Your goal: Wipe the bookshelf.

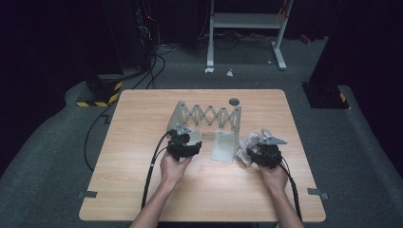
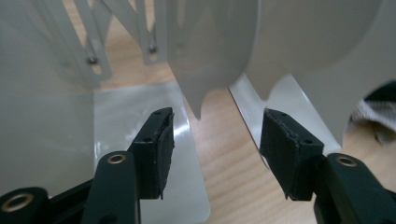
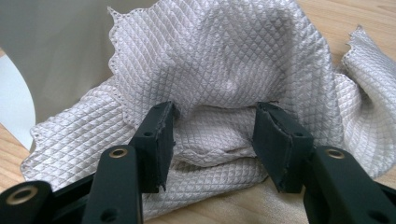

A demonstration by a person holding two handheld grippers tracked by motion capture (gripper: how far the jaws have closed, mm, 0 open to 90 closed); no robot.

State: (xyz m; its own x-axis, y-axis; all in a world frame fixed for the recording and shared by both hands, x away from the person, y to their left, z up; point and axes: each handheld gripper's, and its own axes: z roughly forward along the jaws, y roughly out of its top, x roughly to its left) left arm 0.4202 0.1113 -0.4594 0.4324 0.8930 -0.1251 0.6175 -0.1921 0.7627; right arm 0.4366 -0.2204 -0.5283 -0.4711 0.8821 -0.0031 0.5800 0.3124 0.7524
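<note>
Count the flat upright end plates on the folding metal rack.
2: left end plate stands beyond the left claw; right end plate stands beside the cloth.

no readable text, labels, brands or numbers on any surface

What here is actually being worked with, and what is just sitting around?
In use:
- white quilted cloth
- expanding white rack
- left hand-held gripper, jaws open
- right hand-held gripper, jaws open around the cloth

Just there:
- grey shelf frame
- floor cables
</note>
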